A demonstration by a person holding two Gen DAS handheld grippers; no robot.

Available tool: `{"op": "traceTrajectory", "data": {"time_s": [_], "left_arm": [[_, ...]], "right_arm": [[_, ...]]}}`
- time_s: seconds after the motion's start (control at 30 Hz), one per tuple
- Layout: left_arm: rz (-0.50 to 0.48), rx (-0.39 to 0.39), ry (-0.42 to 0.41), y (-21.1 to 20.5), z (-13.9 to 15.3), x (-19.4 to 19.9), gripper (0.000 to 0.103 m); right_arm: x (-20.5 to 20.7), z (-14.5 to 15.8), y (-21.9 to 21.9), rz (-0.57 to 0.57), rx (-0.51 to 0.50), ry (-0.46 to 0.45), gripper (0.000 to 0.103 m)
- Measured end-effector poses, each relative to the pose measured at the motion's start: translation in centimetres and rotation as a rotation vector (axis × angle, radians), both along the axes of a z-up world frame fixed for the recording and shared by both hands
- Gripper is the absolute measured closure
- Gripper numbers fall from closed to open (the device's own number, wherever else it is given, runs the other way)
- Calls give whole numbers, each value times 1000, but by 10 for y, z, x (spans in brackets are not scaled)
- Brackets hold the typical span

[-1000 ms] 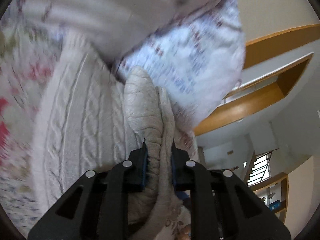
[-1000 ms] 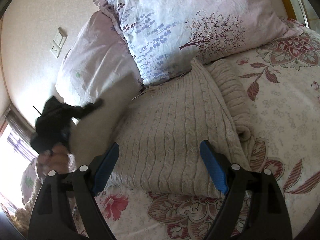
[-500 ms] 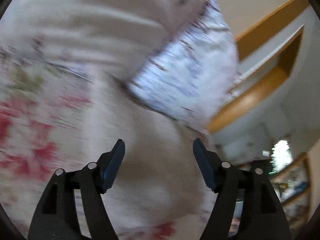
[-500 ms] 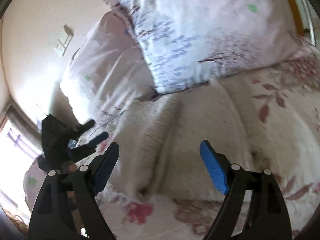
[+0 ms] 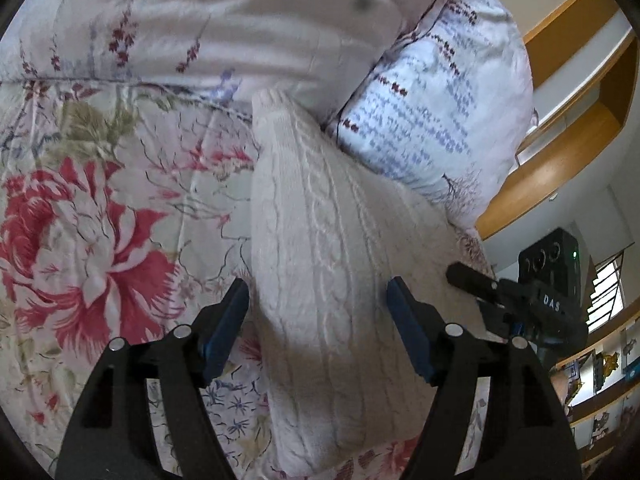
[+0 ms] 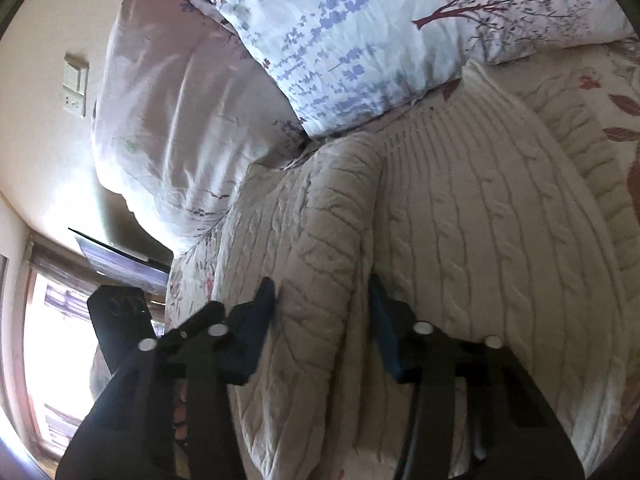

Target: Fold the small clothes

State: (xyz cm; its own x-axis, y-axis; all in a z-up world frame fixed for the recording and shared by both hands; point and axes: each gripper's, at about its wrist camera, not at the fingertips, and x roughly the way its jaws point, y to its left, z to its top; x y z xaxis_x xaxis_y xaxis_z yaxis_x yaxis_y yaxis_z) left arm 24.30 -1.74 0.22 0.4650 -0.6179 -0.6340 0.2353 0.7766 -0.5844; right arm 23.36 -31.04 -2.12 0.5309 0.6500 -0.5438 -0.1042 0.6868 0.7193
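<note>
Left tool (image 5: 316, 300) gapes wide; right tool (image 6: 322, 300) pinches the cable-knit sweater's (image 6: 480, 220) folded ridge (cream, ribbed).

White "DAS", possibly partial, on right tool (image 5: 550, 304).

Daylight floods in from a blown-out window (image 6: 52, 344) at the right wrist view's lower left, glaring off the wall (image 6: 44, 160). Both fisheye views bow sharply toward dark circular rims. The pillow (image 5: 240, 28) at the left view's top is soft and smeared.
</note>
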Motion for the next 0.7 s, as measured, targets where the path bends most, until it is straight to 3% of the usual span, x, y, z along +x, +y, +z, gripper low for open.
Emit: {"op": "traceTrajectory", "data": {"time_s": [0.13, 0.2, 0.3, 0.53, 0.7], "left_arm": [[-8, -16, 17, -2, -4, 2, 31], [-7, -22, 22, -2, -4, 2, 30], [-7, -25, 29, -3, -3, 2, 28], [-14, -59, 38, -5, 1, 2, 23], [-24, -82, 24, -5, 6, -3, 22]], "right_arm": [[11, -3, -1, -15, 53, -3, 59], [17, -6, -2, -30, 56, 4, 72], [20, -6, 1, -48, 22, -19, 83], [-3, 37, 13, -73, -212, -188, 87], [-16, 61, 6, -100, -326, -252, 87]]}}
